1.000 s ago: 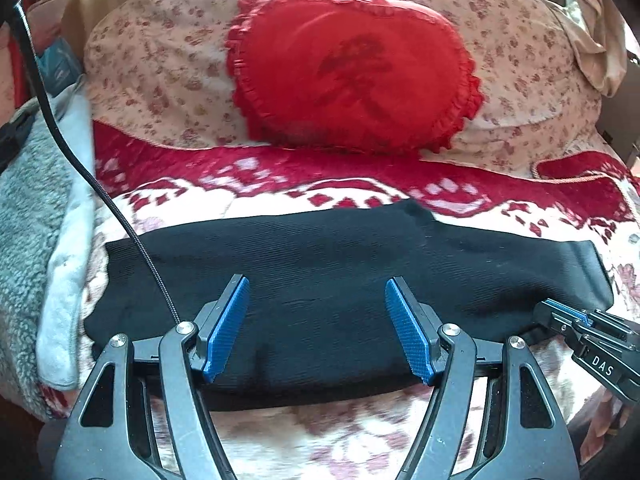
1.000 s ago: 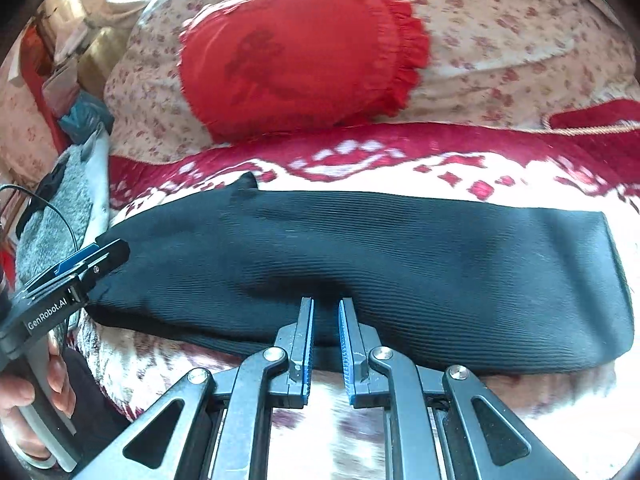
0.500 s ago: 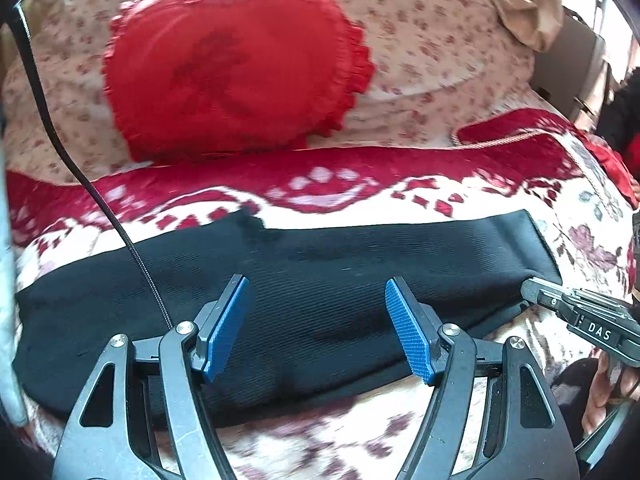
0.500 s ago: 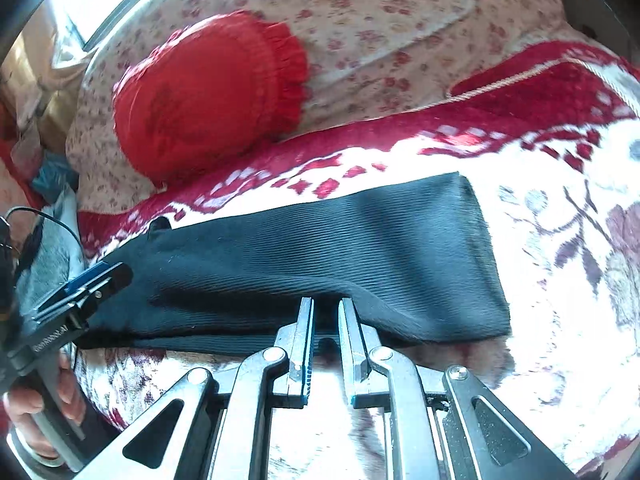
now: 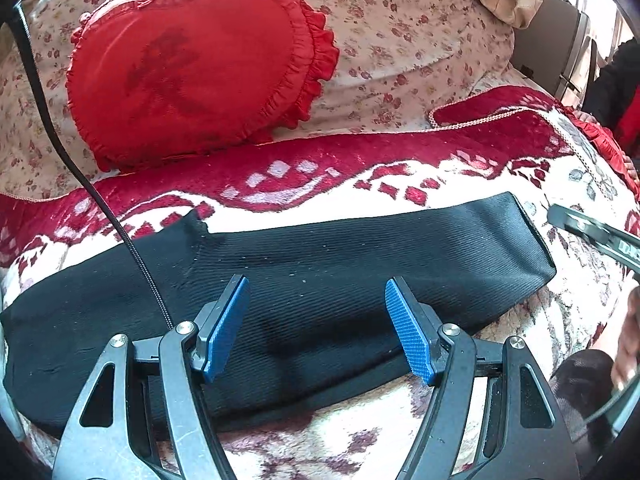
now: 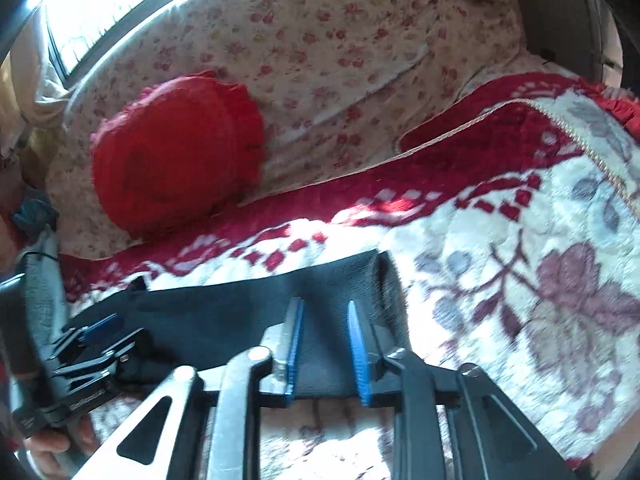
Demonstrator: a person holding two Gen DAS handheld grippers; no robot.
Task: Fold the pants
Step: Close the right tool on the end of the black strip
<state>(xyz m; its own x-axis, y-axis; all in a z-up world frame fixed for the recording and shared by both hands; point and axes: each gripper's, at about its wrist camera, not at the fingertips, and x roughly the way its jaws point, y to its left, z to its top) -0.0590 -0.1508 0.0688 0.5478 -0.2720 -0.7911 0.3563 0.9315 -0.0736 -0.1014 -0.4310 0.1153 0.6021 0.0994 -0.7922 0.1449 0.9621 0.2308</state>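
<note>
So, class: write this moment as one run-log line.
task: fold pants | pants: flat strip on blanket | left gripper: open above pants | right gripper: opening, nothing gripped, near end

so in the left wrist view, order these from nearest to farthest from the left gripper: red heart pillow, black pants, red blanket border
1. black pants, directly under the left gripper
2. red blanket border, just beyond the pants
3. red heart pillow, farthest, upper left

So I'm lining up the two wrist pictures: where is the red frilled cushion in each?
Left wrist view: red frilled cushion upper left, large, leaning on the floral bedding.
Right wrist view: same cushion left of centre, smaller, slightly blurred.
Shared landmark: the black pants lie flat across the patterned blanket, below the cushion.
</note>
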